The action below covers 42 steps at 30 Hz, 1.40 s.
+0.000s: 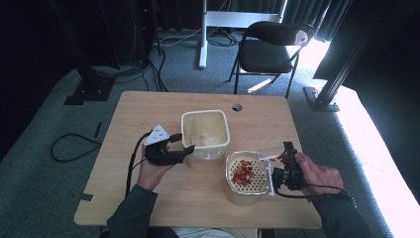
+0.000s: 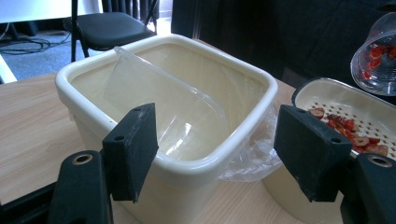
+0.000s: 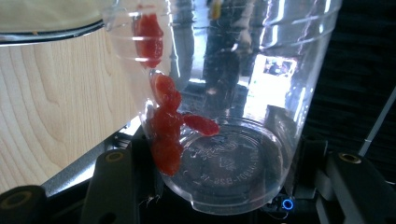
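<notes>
The left gripper (image 1: 182, 144) has the tall cream plastic bin's (image 2: 252, 126) rim between its parted jaws. Bare wooden tabletop (image 1: 143, 111) lies open beyond it. Just beside the right gripper (image 1: 283, 157), the cream perforated strainer basket (image 1: 229, 166) blocks the way.

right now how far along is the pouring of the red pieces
Mostly done: a heap of red pieces lies in the perforated tray. In hand: the right gripper holds the tipped clear cup, a few pieces clinging inside. Left: shaking those out.

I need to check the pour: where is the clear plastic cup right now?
In the high view, the clear plastic cup is at the table's right side, tipped over the perforated strainer tub and held in the right gripper; red fruit slices cling inside it.
</notes>
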Motion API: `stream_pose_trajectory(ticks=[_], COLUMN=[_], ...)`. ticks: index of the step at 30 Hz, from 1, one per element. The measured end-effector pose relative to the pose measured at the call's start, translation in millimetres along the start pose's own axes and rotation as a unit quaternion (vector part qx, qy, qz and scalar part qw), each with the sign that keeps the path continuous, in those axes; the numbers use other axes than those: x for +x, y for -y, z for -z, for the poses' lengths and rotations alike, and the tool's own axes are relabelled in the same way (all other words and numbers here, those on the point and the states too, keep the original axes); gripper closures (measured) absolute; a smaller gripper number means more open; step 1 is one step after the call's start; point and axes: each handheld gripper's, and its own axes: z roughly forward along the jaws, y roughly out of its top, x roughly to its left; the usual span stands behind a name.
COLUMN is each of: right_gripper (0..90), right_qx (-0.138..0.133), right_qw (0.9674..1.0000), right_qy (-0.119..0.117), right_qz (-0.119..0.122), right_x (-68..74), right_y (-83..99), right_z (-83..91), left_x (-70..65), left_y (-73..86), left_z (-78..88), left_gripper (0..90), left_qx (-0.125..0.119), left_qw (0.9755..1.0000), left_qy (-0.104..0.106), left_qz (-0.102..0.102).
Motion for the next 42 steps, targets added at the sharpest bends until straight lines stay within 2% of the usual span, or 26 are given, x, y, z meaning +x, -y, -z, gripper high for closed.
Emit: stream_pose_trajectory(ticks=[36,42], right_gripper=[43.3,43.3], right_qx=[0.004,0.006], right_qw=[1.0000,0.9999], right_qy=[0.003,0.006], right_qz=[0.006,0.012], right_x=[2.1,2.7], right_y=[-0.7,-0.9], right_z=[-1.1,-1.9], left_x=[0.9,1.0], left_y=[2.3,2.6], left_z=[0.3,0.1], left_gripper=[31.3,31.3], left_qx=[-0.003,-0.003], left_qw=[1.0000,1.0000], left_qy=[0.000,0.000], left_qz=[0.004,0.005])
